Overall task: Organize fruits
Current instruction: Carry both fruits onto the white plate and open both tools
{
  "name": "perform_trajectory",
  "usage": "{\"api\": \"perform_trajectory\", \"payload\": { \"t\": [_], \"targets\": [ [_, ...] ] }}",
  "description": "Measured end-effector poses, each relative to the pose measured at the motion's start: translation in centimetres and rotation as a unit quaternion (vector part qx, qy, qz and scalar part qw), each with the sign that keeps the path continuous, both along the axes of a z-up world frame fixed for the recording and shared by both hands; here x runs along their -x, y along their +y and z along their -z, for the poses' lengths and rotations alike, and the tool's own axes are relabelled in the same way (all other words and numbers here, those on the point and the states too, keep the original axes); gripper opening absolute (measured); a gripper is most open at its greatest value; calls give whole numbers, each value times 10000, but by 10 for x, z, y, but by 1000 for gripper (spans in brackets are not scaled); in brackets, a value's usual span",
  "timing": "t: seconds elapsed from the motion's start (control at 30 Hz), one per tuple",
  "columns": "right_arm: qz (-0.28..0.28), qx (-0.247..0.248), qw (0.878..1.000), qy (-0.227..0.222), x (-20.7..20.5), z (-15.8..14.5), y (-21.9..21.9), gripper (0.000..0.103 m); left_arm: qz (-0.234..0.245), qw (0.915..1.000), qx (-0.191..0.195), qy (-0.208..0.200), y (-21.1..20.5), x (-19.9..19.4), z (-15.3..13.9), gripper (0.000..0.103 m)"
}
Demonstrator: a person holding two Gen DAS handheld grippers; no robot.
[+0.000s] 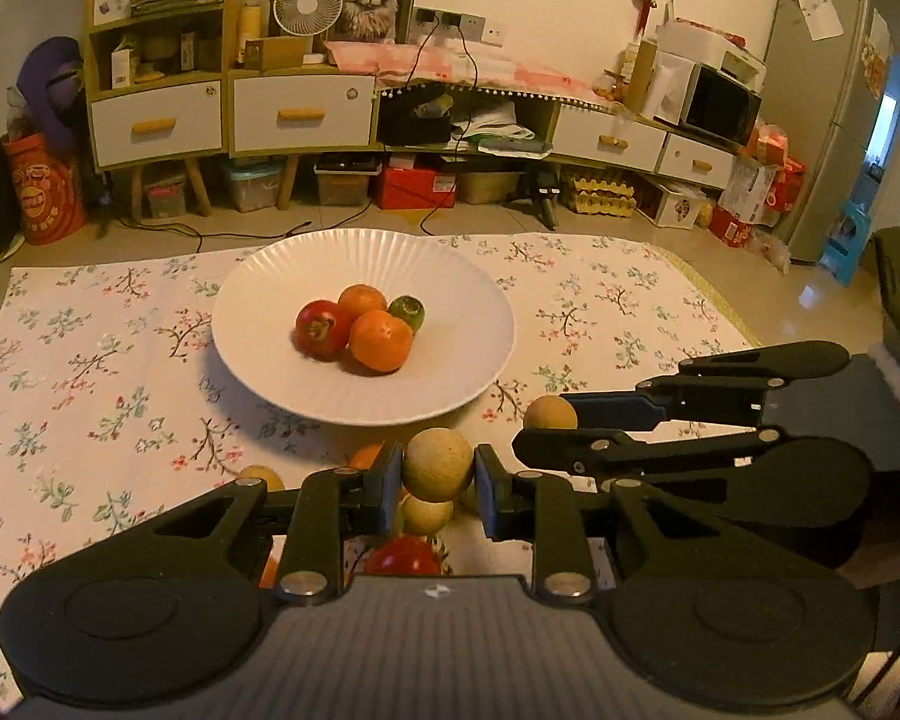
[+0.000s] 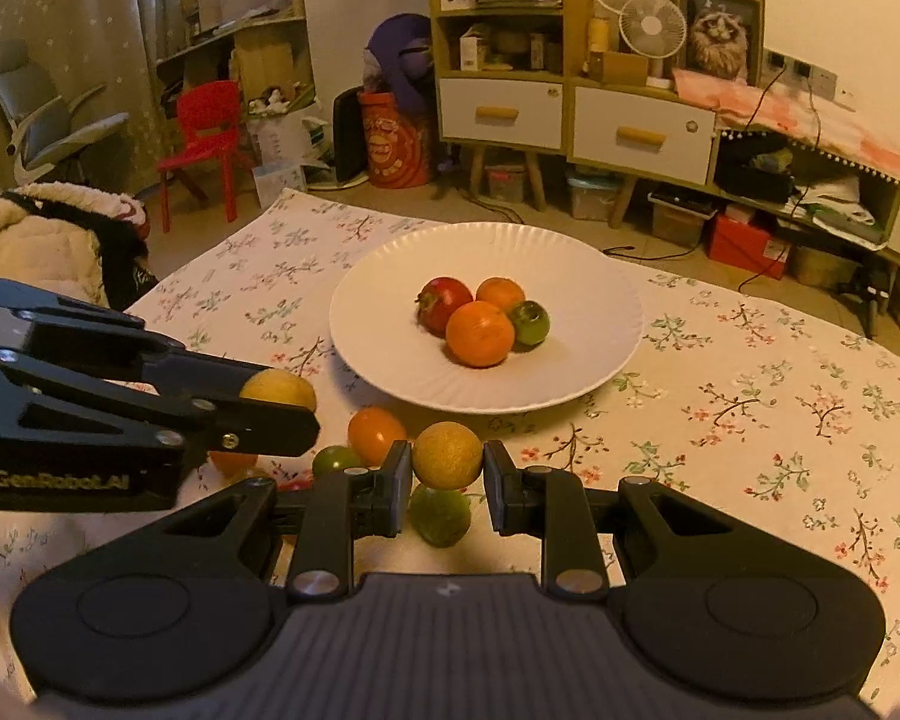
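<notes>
From the left wrist, your left gripper (image 1: 438,474) clamps a tan fruit (image 1: 438,463) short of the plate (image 1: 258,312) (four fruits (image 1: 360,330) already in). From the right wrist, your right gripper (image 2: 448,474) pinches a yellow fruit (image 2: 448,455); several loose fruits (image 2: 377,433) remain on the cloth.

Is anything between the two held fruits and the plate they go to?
Nothing visible. Left gripper and right gripper each clamp a yellow-brown fruit; only bare cloth lies before the plate's near rim.
</notes>
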State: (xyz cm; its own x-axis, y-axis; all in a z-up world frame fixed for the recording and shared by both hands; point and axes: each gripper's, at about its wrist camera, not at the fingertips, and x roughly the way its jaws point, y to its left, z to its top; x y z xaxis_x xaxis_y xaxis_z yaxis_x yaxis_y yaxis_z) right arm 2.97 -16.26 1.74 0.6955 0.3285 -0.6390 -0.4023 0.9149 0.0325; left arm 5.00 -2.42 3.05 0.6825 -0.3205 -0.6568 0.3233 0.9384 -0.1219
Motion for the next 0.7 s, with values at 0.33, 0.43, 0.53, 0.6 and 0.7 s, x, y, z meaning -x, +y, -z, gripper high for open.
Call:
{"api": "perform_trajectory", "payload": {
  "t": [0.33,0.43,0.53,0.6,0.7],
  "targets": [
    [42,79,9999,-109,-20,-8,0,23,8,9998,-44,-208,-2,-22,-4,24],
    [116,13,9999,-96,-29,-6,-2,23,-30,9996,-94,-265,0,-31,-2,24],
    [221,-75,9997,-11,-40,-3,-5,23,-134,9996,-117,-241,2,-40,2,24],
    [272,-113,9996,45,-47,0,-7,23,-193,9995,-109,-232,3,-45,5,24],
    [343,-86,9993,82,-57,3,-8,23,-230,9994,-67,-233,5,-52,8,24]
  ]
}}
